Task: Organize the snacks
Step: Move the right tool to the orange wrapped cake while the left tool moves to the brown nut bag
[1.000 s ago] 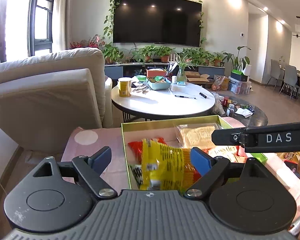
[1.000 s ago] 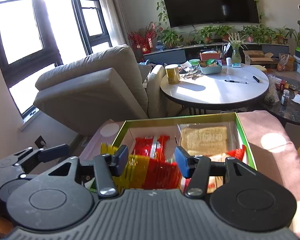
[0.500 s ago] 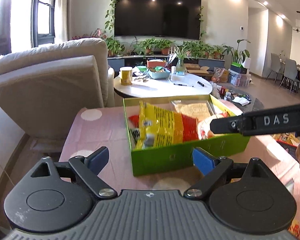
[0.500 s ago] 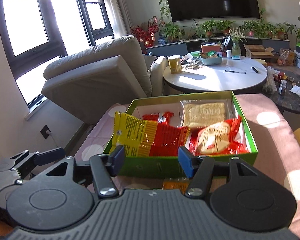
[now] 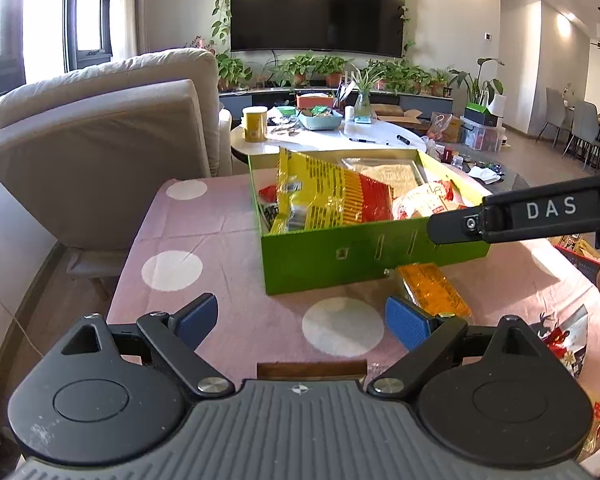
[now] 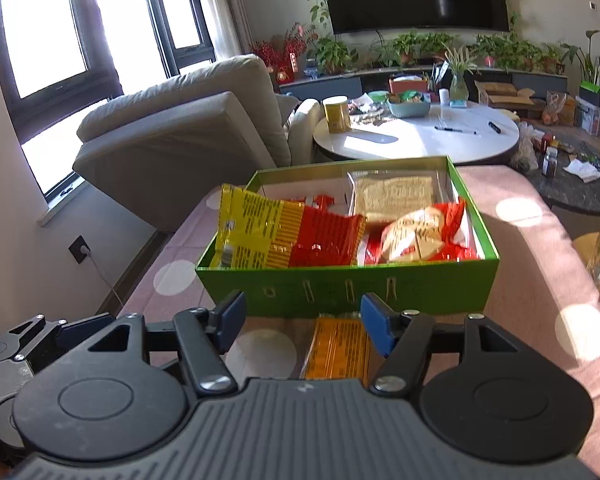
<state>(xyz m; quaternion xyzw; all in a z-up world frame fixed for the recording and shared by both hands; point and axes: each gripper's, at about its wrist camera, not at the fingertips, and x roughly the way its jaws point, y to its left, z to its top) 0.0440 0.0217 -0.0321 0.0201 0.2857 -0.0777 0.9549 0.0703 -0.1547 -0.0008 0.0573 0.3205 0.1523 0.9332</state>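
1. My left tool hangs released over the pink dotted bench; its jaws have just been opening, nothing between.
2. My right tool is released too, above an orange packet.
3. The green snack box sits ahead; beyond it are an armchair and a round white table.

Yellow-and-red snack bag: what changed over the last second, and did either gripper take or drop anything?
The left gripper let go of the yellow-and-red snack bag and its jaws have just been opening; nothing is between them now. Both grippers backed out of the green box; the right gripper now hovers over an orange packet on the table. The bag stayed in the box with the other snacks.
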